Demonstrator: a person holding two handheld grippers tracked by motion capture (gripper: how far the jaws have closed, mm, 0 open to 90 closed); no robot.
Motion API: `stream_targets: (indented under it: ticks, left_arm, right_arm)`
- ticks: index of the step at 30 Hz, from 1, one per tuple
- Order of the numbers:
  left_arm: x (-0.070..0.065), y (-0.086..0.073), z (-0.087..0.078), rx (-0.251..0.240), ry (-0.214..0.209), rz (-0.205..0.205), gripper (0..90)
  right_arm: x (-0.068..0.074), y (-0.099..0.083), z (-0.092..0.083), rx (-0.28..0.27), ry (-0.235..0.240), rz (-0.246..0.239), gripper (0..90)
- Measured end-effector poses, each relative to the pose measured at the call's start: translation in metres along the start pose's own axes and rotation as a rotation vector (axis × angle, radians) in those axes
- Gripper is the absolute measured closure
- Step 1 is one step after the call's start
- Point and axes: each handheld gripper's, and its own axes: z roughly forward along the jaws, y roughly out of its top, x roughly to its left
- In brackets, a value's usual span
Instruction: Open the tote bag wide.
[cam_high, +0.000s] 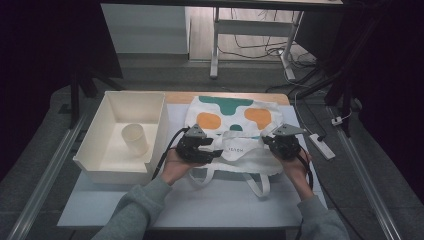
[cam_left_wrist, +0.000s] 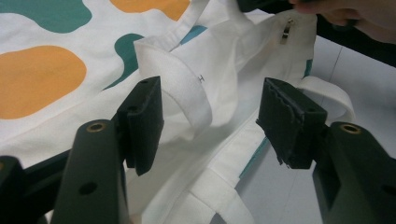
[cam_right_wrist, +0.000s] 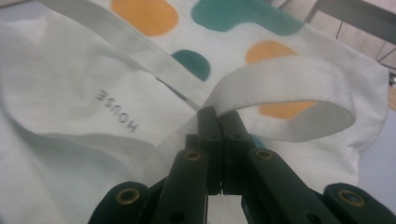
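A white tote bag (cam_high: 235, 120) with orange and teal blobs lies flat on the table, its mouth toward me. My left gripper (cam_high: 216, 151) hovers at the mouth's left side. In the left gripper view the gripper (cam_left_wrist: 210, 116) is open, and a curled white strap (cam_left_wrist: 182, 88) stands between the jaws without either pad pressing it. My right gripper (cam_high: 265, 141) is at the mouth's right side. In the right gripper view it (cam_right_wrist: 219, 121) is shut on the bag's other strap (cam_right_wrist: 289, 79), which loops up out of the jaw tips above the bag (cam_right_wrist: 70, 70).
A white bin (cam_high: 100, 165) holding a pale cup (cam_high: 135, 137) stands left of the bag, close to my left hand. A power strip (cam_high: 322, 145) lies off the table's right edge. The bag's loose handle loop (cam_high: 255, 182) trails over the white mat (cam_high: 200, 205) toward me.
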Motion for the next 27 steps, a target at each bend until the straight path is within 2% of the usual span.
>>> stream_targets:
  ticks: [3,6,10,14,23,25,27]
  left_arm:
    - [0.000,-0.001,0.000,0.002,0.001,-0.002,40.0]
    - [0.001,-0.001,0.001,0.003,0.003,-0.004,40.0]
    - [0.001,-0.002,0.002,0.006,0.004,-0.006,40.0]
    - [-0.001,-0.002,0.002,0.011,0.006,0.000,40.0]
    - [0.000,-0.003,0.000,0.005,0.013,0.001,40.0]
    - [0.000,-0.003,-0.001,0.004,0.013,0.001,39.9]
    - [0.000,-0.003,-0.001,0.005,0.014,0.002,40.0]
  right_arm:
    - [-0.012,-0.002,0.015,0.029,-0.007,0.033,88.9]
    - [-0.021,-0.001,0.027,0.063,-0.019,0.042,88.9]
    - [-0.026,0.000,0.040,0.121,-0.026,0.048,88.8]
    - [-0.030,-0.008,0.053,0.170,-0.013,0.072,88.7]
    - [-0.031,-0.010,0.052,0.180,-0.004,0.090,87.5]
    - [-0.031,-0.011,0.052,0.186,-0.009,0.093,84.0]
    - [-0.031,-0.011,0.051,0.181,-0.023,0.090,75.5]
